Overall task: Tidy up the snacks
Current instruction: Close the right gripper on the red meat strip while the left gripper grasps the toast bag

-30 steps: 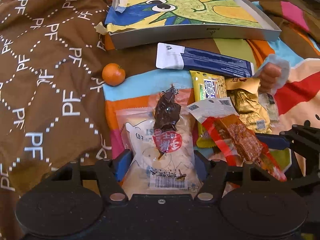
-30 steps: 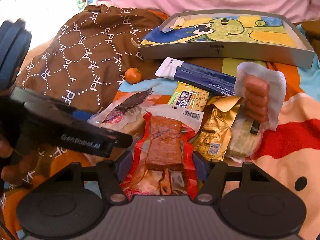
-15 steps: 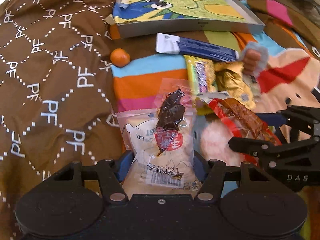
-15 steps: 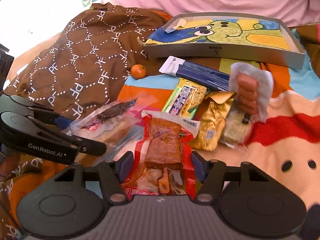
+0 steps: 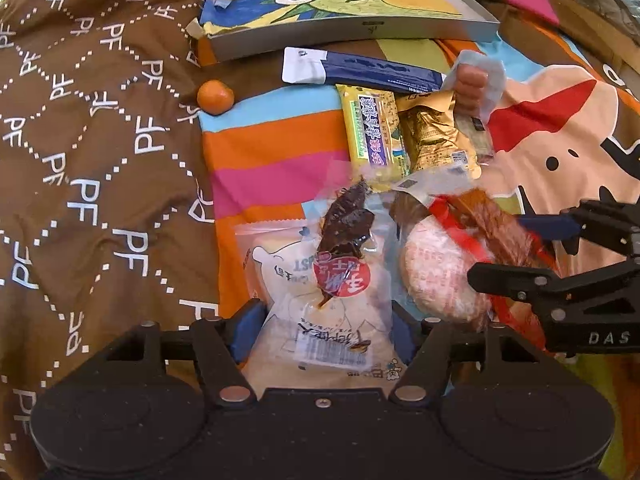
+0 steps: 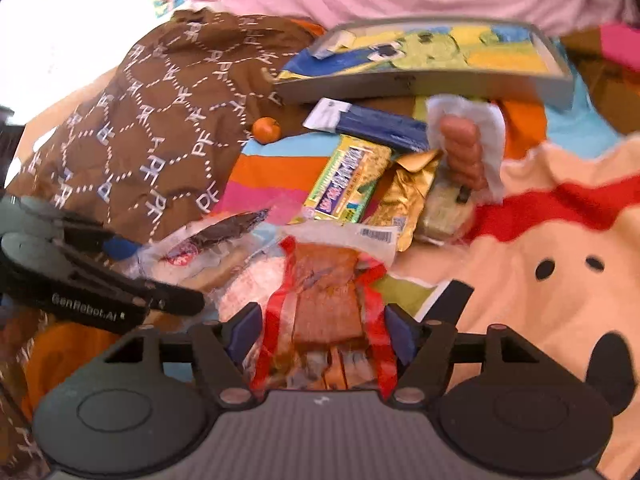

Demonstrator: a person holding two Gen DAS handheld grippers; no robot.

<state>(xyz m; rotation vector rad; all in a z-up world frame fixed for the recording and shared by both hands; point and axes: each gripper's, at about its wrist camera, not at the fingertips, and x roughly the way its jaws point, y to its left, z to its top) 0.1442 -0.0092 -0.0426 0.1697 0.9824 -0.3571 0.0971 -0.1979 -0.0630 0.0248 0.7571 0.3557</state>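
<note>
My left gripper (image 5: 326, 336) is shut on a clear toast packet (image 5: 320, 312) with a dark dried-meat packet (image 5: 346, 224) lying on top of it. My right gripper (image 6: 322, 336) is shut on a red packet (image 6: 326, 292) holding a brown slab; this view is blurred. Each gripper shows at the side of the other's view, close together. A round pink-white packet (image 5: 436, 276) lies between the two held packets. Further back lie a yellow-green bar (image 5: 374, 136), a gold packet (image 5: 436, 140), a blue-and-white long packet (image 5: 372, 72) and a sausage in white wrap (image 5: 472, 84).
A grey tray (image 5: 348, 34) lined with a dinosaur drawing stands at the back. A small orange (image 5: 215, 97) rests at the edge of a brown patterned blanket (image 5: 100, 160) on the left. A striped cartoon blanket (image 5: 276, 148) lies under the snacks.
Both grippers have drawn back and up with their packets, away from the pile. The round pink-white packet that was under them has come into view.
</note>
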